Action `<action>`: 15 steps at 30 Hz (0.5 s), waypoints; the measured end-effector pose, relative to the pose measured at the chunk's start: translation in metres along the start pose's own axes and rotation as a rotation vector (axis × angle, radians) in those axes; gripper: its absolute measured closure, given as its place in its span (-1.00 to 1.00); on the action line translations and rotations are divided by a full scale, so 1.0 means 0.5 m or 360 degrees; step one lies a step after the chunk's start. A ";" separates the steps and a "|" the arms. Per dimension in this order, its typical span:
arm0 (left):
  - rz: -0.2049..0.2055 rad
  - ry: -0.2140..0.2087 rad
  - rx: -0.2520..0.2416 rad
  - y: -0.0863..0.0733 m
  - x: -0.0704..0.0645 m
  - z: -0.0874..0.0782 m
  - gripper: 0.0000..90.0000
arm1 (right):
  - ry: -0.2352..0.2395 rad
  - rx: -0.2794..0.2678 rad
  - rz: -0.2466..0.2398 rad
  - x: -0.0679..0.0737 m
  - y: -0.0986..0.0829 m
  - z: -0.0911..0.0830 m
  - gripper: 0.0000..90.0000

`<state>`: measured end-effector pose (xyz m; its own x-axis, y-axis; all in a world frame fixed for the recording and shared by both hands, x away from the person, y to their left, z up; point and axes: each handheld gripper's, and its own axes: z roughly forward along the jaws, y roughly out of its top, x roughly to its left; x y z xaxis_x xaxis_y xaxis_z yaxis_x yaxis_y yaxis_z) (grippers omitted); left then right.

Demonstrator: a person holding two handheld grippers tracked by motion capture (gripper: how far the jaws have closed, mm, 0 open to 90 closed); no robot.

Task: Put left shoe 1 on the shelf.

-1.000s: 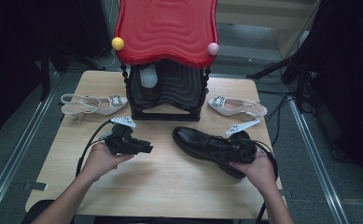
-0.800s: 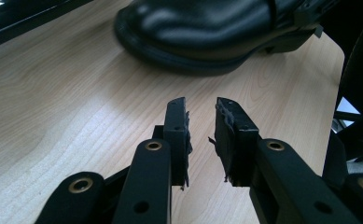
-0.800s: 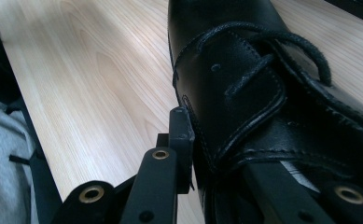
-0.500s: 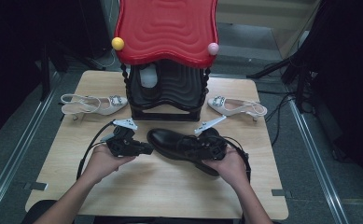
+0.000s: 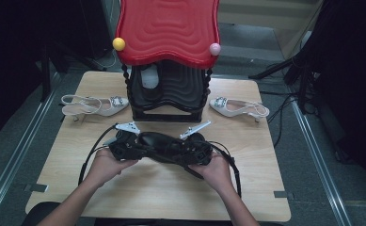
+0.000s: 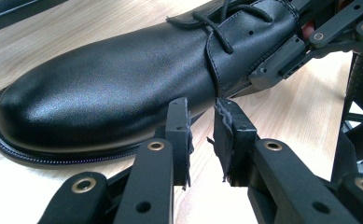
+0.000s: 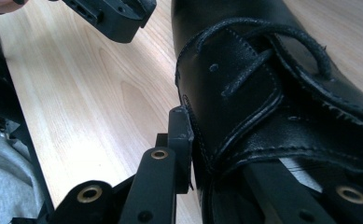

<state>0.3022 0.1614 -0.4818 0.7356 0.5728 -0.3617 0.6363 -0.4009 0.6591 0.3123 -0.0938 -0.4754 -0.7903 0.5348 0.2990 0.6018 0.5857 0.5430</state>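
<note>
On the pale woodgrain counter (image 5: 152,193), the left gripper (image 6: 201,122) holds its padded fingers slightly parted, empty, just beside the rounded toe of a glossy black leather lace-up shoe (image 6: 123,79). The right gripper (image 7: 216,140) clamps the shoe's stitched collar between its fingers.

I am holding my left gripper (image 6: 201,122) just beside the black lace-up shoe (image 6: 123,84), its jaws standing a little apart with nothing between them. The shoe is lying on the wooden table (image 6: 282,109), toe pointing left. Far right, my right gripper (image 6: 305,46) is clamping the shoe's laced part.
</note>
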 end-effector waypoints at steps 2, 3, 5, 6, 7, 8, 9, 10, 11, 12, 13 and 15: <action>0.0001 0.0006 0.0002 0.000 -0.001 0.001 0.68 | 0.0006 -0.0003 0.0010 0.001 -0.002 -0.001 0.77; 0.0002 0.0005 -0.0003 0.000 -0.001 0.001 0.68 | 0.0007 -0.0019 0.0009 0.000 -0.004 -0.002 0.74; -0.0002 0.0006 -0.0013 0.000 -0.003 0.000 0.68 | 0.0032 -0.0052 0.0024 -0.004 -0.008 -0.007 0.68; -0.0005 0.0004 -0.0013 0.000 -0.003 0.000 0.69 | 0.0032 -0.0063 0.0016 -0.006 -0.010 -0.011 0.65; -0.0005 0.0001 -0.0011 0.000 -0.003 -0.001 0.70 | 0.0026 -0.0064 0.0017 -0.007 -0.011 -0.015 0.65; -0.0008 0.0001 -0.0011 0.000 -0.003 -0.001 0.74 | 0.0029 -0.0069 0.0015 -0.009 -0.013 -0.021 0.63; -0.0011 0.0003 -0.0009 0.001 -0.003 -0.001 0.78 | 0.0033 -0.0068 0.0015 -0.011 -0.014 -0.027 0.62; -0.0015 0.0004 -0.0009 0.001 -0.003 -0.001 0.81 | 0.0031 -0.0074 0.0007 -0.012 -0.016 -0.035 0.62; -0.0019 0.0013 -0.0009 0.001 -0.005 -0.002 0.84 | 0.0031 -0.0087 0.0002 -0.013 -0.018 -0.045 0.63; -0.0017 0.0014 -0.0014 0.000 -0.005 -0.002 0.88 | 0.0020 -0.0091 -0.0003 -0.014 -0.020 -0.056 0.63; -0.0015 0.0017 -0.0015 0.000 -0.006 -0.003 0.90 | 0.0024 -0.0099 -0.0004 -0.016 -0.022 -0.068 0.65; -0.0022 0.0024 -0.0024 -0.001 -0.006 -0.004 0.96 | 0.0024 -0.0129 -0.0010 -0.020 -0.025 -0.091 0.72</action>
<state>0.2992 0.1612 -0.4794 0.7232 0.5888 -0.3611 0.6427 -0.3820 0.6641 0.3076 -0.1341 -0.4497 -0.7958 0.5220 0.3068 0.5862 0.5372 0.6065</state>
